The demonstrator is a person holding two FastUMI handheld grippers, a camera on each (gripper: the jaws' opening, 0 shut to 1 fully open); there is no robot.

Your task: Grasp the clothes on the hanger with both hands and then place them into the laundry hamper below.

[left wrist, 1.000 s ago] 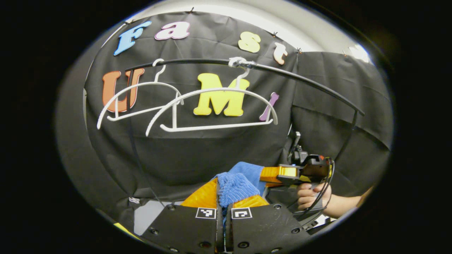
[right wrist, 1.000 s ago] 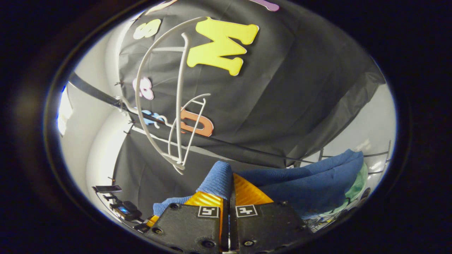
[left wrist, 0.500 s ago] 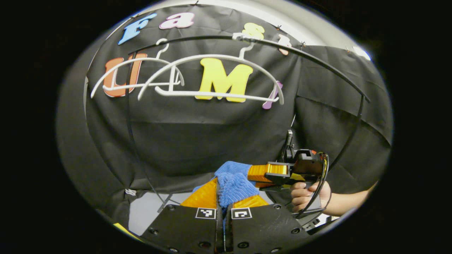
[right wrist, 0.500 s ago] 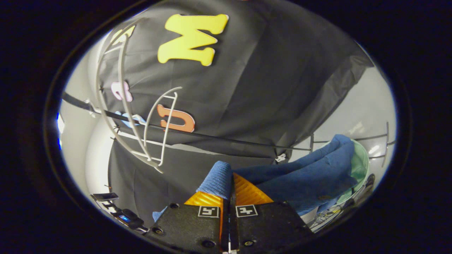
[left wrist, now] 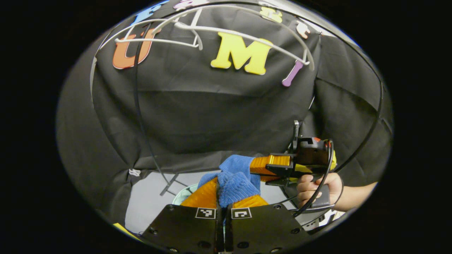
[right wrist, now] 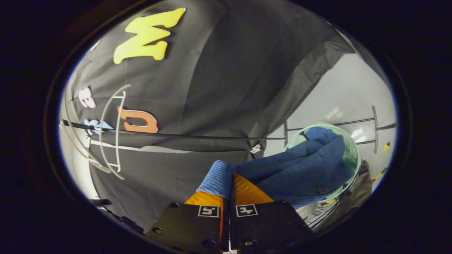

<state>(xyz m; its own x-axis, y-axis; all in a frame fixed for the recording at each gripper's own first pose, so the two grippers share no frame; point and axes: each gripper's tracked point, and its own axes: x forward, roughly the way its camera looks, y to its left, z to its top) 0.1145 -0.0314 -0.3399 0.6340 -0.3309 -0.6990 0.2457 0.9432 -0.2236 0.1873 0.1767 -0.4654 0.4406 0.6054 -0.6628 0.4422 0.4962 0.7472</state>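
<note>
Left gripper (left wrist: pixel 224 190) clamped on bunched fold of blue garment (left wrist: pixel 236 183). Right gripper (right wrist: pixel 231 183) likewise pinched shut on another fold. Garment (right wrist: pixel 303 169) was off white hangers (left wrist: pixel 226 33), strung between both grippers, free end drooping into green hamper (right wrist: pixel 355 158). Cloth judged soft, light, limp, thick-knit; not fragile. Slack sagged freely. Best hold: gathered folds near upper edge, as taken.
</note>
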